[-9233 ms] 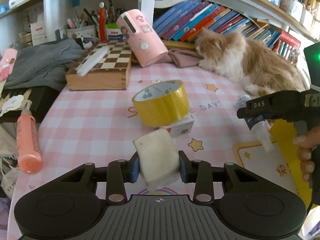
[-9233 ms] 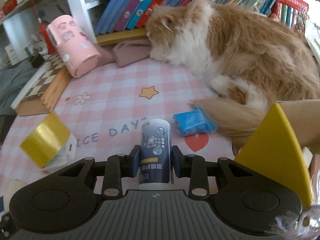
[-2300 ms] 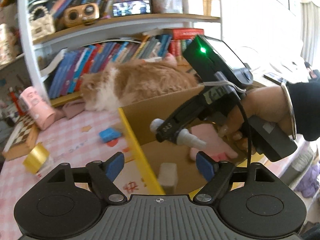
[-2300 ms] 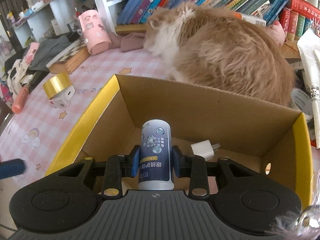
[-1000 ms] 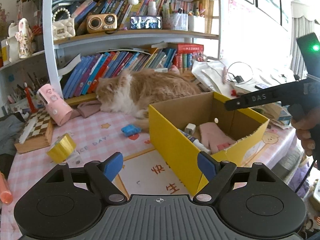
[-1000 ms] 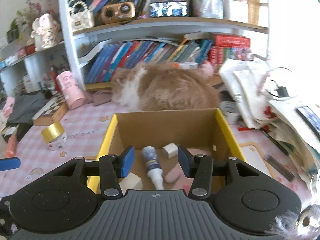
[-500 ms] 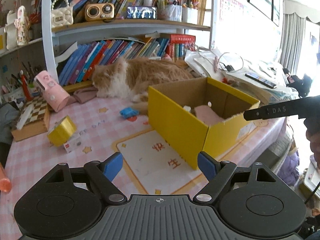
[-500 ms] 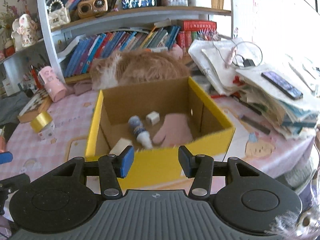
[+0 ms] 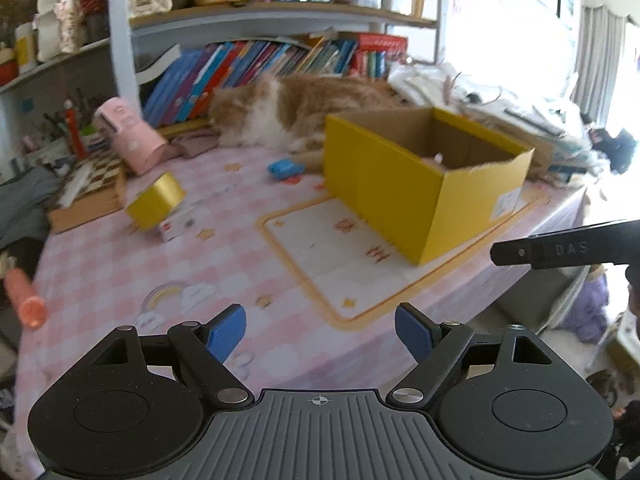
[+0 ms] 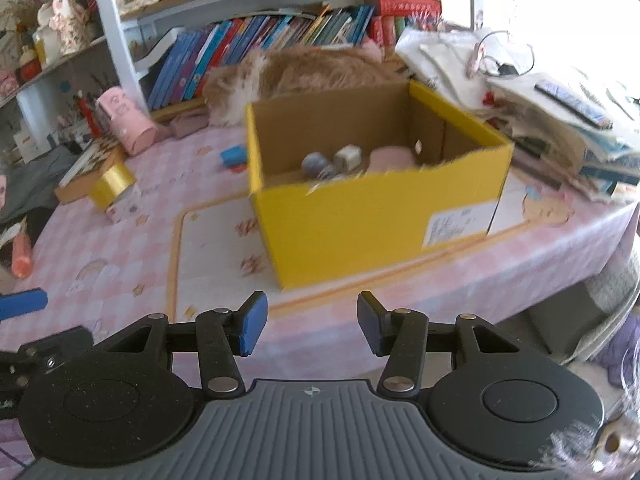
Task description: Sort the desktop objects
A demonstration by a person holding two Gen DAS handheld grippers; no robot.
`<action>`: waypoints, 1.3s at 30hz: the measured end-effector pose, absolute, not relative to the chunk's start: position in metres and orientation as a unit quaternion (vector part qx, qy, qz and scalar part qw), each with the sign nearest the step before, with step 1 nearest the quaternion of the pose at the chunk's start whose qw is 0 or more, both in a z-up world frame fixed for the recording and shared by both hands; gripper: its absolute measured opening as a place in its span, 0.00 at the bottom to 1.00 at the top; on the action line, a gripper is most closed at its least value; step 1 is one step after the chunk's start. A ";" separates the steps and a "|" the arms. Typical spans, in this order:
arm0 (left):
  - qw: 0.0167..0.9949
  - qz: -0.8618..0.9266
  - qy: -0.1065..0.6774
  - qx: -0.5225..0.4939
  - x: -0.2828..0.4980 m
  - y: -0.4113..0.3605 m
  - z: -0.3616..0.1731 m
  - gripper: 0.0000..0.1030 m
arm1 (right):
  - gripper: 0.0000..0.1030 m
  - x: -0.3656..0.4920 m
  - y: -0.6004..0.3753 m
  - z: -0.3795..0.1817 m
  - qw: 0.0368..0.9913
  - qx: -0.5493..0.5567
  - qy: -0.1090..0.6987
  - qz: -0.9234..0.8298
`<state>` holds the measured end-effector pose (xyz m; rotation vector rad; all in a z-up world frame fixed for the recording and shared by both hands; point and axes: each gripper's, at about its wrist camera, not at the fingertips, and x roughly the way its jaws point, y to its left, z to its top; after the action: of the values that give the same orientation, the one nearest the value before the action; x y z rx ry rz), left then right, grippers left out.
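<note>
A yellow cardboard box (image 9: 400, 196) (image 10: 360, 216) stands on the pink checked tablecloth (image 9: 120, 264). Inside it, in the right wrist view, lie a small bottle (image 10: 316, 164), a white cube (image 10: 347, 157) and a pink item (image 10: 392, 158). A yellow tape roll (image 9: 156, 200) (image 10: 112, 184) rests on a small white box (image 9: 176, 224), and a blue packet (image 9: 285, 169) (image 10: 234, 156) lies by the cat. My left gripper (image 9: 320, 330) is open and empty, well back from the box. My right gripper (image 10: 308, 328) is open and empty over the table's front edge.
An orange and white cat (image 9: 296, 110) lies behind the box. A chessboard case (image 9: 92, 184), a pink case (image 9: 128, 140) and an orange tube (image 9: 24, 292) sit at the left. Papers (image 10: 540, 96) pile up at the right. Bookshelves stand behind.
Both grippers have pulled back and sunk away from the box, which now looks smaller and farther. The bottle stays in the box. Both stay open and empty.
</note>
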<state>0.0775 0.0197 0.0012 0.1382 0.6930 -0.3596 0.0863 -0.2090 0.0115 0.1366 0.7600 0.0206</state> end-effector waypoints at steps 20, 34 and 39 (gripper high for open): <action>0.924 -0.108 0.363 0.056 0.053 0.078 -0.008 0.82 | 0.48 0.073 -0.121 -0.015 0.909 0.056 0.404 0.091; 0.930 -0.061 0.362 0.015 0.053 0.112 -0.005 0.82 | 0.51 0.090 -0.081 -0.005 0.909 0.017 0.395 0.132; 0.931 -0.052 0.360 0.008 0.059 0.116 -0.006 0.82 | 0.53 0.100 -0.074 -0.006 0.908 0.010 0.393 0.143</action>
<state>0.0592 0.1157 -0.0059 0.0166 0.7373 -0.1061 0.1004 -0.0737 -0.0058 0.0197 0.8112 0.2953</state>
